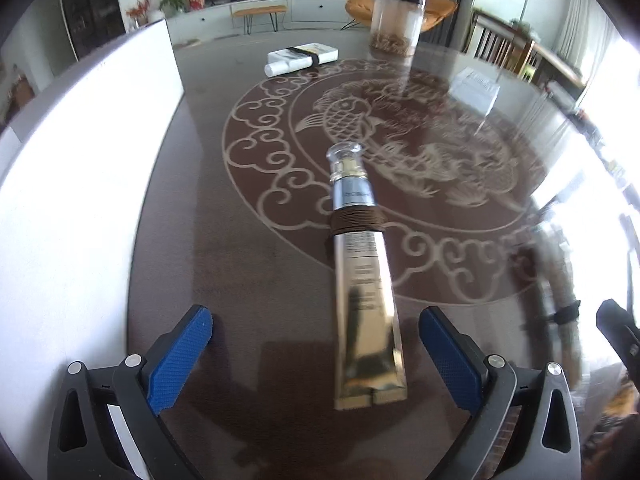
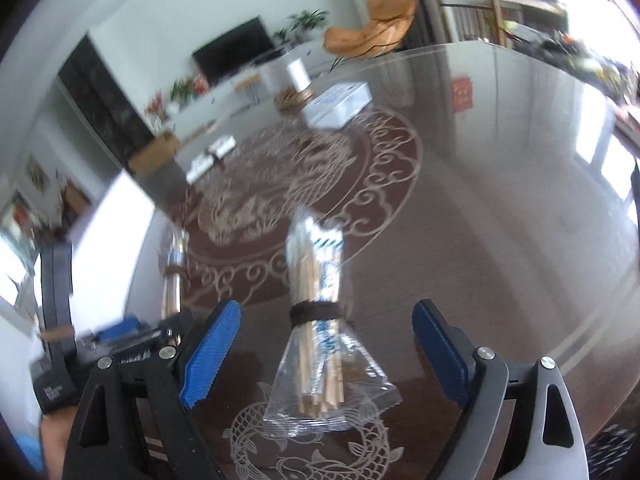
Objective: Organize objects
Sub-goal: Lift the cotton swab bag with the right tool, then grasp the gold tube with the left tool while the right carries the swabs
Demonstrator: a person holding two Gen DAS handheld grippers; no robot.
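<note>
Your left gripper has its blue fingers spread wide apart, and they are not squeezing anything. A long gold tube lies flat on the glass table between them. The tube sits closer to the right-side finger, but neither finger touches it. It has a clear cap at the far end, pointing away from you. A brown hair tie is wrapped around its middle.

Your right gripper is let go too. Its blue fingers stand far apart with nothing pressed between them. A clear plastic bag of wooden sticks lies on the table in the gap, touching neither finger. A dark hair tie is wound around the bag's middle, so it pinches in there. The wide end of the bag rests nearest you, over a fish picture in the table.

In the right wrist view, the gold tube shows blurry off to the left of the bag, well apart from it.

Far across the table you can see a white tube and box bound with a dark band, a clear jar with a black lid, and a white box. A big white board stands along the table's left side.
</note>
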